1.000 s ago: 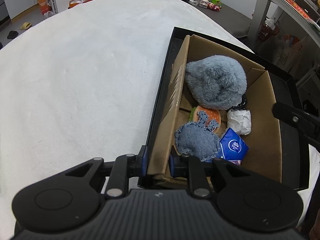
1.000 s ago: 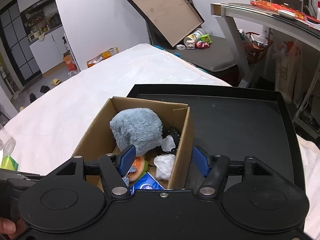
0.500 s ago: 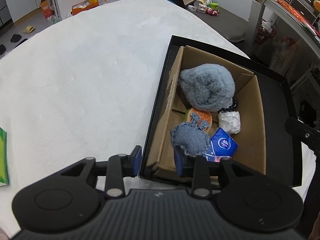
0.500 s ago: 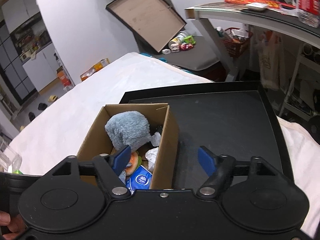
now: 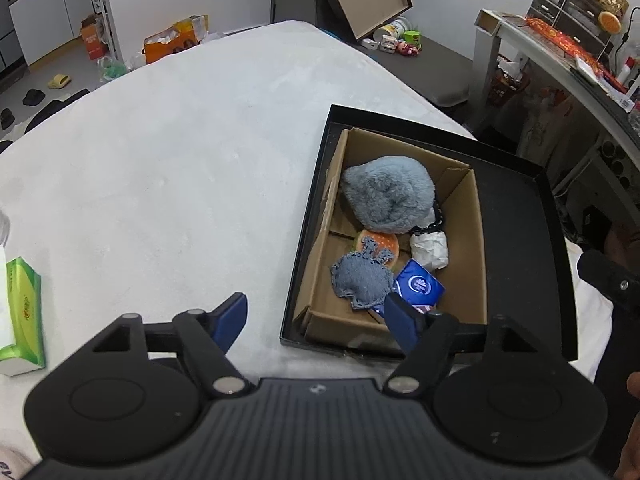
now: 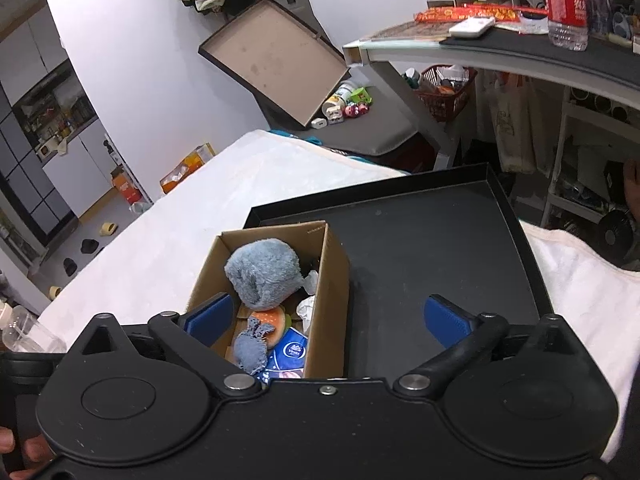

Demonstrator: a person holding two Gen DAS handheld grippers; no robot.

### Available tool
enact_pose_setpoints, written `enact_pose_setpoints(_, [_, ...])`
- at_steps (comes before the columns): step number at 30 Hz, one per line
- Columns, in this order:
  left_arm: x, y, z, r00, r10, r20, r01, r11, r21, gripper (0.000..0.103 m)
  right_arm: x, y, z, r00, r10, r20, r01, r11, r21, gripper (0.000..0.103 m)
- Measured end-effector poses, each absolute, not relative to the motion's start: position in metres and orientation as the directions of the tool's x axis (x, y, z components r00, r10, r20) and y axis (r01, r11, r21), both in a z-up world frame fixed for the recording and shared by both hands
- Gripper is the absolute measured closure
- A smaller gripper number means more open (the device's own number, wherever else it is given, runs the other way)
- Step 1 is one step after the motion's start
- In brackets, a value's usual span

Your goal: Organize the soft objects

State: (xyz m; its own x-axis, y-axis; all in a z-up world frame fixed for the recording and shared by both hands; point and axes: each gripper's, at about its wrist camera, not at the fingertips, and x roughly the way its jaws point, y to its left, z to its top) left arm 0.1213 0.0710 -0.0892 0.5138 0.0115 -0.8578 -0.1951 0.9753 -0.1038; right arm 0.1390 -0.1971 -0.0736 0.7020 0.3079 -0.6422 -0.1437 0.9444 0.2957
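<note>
A cardboard box [image 5: 468,216] [image 6: 330,280] stands in the left part of a black tray [image 5: 520,240] [image 6: 432,248] on the white bed cover. Inside it lie a fluffy grey-blue plush [image 5: 386,194] [image 6: 264,272], a small denim toy [image 5: 362,278] [image 6: 250,344], an orange round toy [image 5: 380,242], a white wad [image 5: 430,248] and a blue tissue pack [image 5: 418,286] [image 6: 290,350]. My left gripper [image 5: 316,320] hovers above the box's near corner, its jaws opening, nothing between them. My right gripper [image 6: 328,316] hangs above the box's right wall, jaws opening wide and touching nothing.
A green tissue box [image 5: 22,316] lies at the bed's left edge. Beyond the bed stand a tilted box lid [image 6: 272,60], floor clutter and a desk [image 6: 500,48] with a bottle. A clear bottle [image 6: 24,332] sits at the left.
Both grippers let go of the box walls and opened wide. Both pulled up and back, so the box and tray look smaller and farther off.
</note>
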Motion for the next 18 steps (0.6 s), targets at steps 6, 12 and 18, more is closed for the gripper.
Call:
enact_pose_setpoints(6, [0.106, 0.064, -0.070, 0.545, 0.012, -0.838, -0.167, 0.981, -0.095, 0.017, 0.126, -0.200, -0.059, 0.716, 0.298, -0.632, -0.143, 0.948, 0.285, 0.000])
enact_pose_setpoints(12, [0.091, 0.058, -0.052, 0.568, 0.012, -0.823, -0.143, 0.986, -0.085, 0.017, 0.116, -0.204, -0.044, 0.726, 0.293, -0.622, -0.139, 0.949, 0.284, 0.000])
enact_pose_setpoints(18, [0.080, 0.053, -0.041, 0.568, 0.029, -0.823, -0.138, 0.989, -0.061, 0.017, 0.103, -0.204, -0.028, 0.738, 0.297, -0.606, -0.169, 0.951, 0.260, 0.000])
